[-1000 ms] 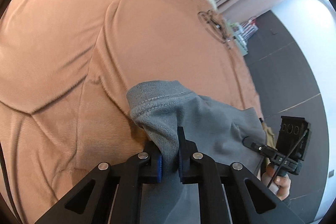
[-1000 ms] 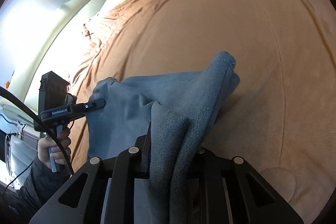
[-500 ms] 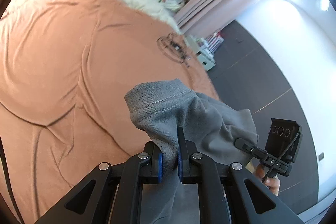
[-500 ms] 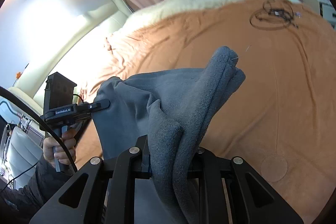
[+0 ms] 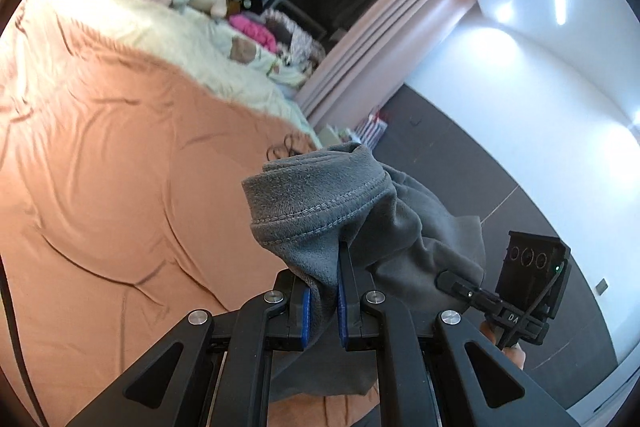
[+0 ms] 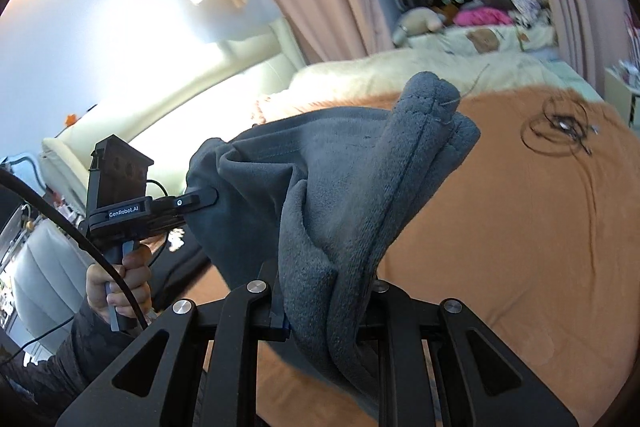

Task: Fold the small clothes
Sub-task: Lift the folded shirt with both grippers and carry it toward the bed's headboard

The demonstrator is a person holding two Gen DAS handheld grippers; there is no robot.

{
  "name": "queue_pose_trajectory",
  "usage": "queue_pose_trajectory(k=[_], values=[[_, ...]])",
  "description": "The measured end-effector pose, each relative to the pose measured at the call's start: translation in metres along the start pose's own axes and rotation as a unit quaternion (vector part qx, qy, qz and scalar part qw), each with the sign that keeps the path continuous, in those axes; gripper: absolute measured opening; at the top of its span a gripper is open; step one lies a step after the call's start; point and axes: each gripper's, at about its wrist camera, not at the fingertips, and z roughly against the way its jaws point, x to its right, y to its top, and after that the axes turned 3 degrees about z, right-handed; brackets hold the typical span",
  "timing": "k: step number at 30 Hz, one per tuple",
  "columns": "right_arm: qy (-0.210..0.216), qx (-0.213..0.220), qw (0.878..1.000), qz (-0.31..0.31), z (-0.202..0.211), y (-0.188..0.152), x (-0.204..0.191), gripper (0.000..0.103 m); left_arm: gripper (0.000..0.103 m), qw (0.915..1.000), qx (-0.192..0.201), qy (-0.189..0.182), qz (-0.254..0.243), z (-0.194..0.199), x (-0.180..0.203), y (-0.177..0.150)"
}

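Above the near edge of the bed, held clear of the orange cover: grey garment, strung between both grippers. Left gripper clenched on a stitched hem; right gripper clamped on a thick bunched fold. Long axis running gripper to gripper, roughly along that near edge, slack cloth drooping between. Neither hand clearly nearer the bed. Ahead, wide bare cover for laying flat; coiled black cable toward the far right corner, best avoided.

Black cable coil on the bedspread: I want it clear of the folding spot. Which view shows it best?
The right wrist view: the coil lies unobstructed. In the left wrist view, the garment hides most of it.
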Motion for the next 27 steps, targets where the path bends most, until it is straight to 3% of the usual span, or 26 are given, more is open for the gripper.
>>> queue_pose_trajectory(k=[11,27], values=[[0.064,0.016,0.996,0.055,-0.032,0.000,-0.072,0.014,0.009,0.9950,0.087,0.044,-0.023,0.148,-0.004,0.023],[0.167,0.005,0.981,0.102,-0.104,0.002,-0.145,0.014,0.009,0.9749,0.167,0.144,-0.030,0.334,-0.046,0.022]])
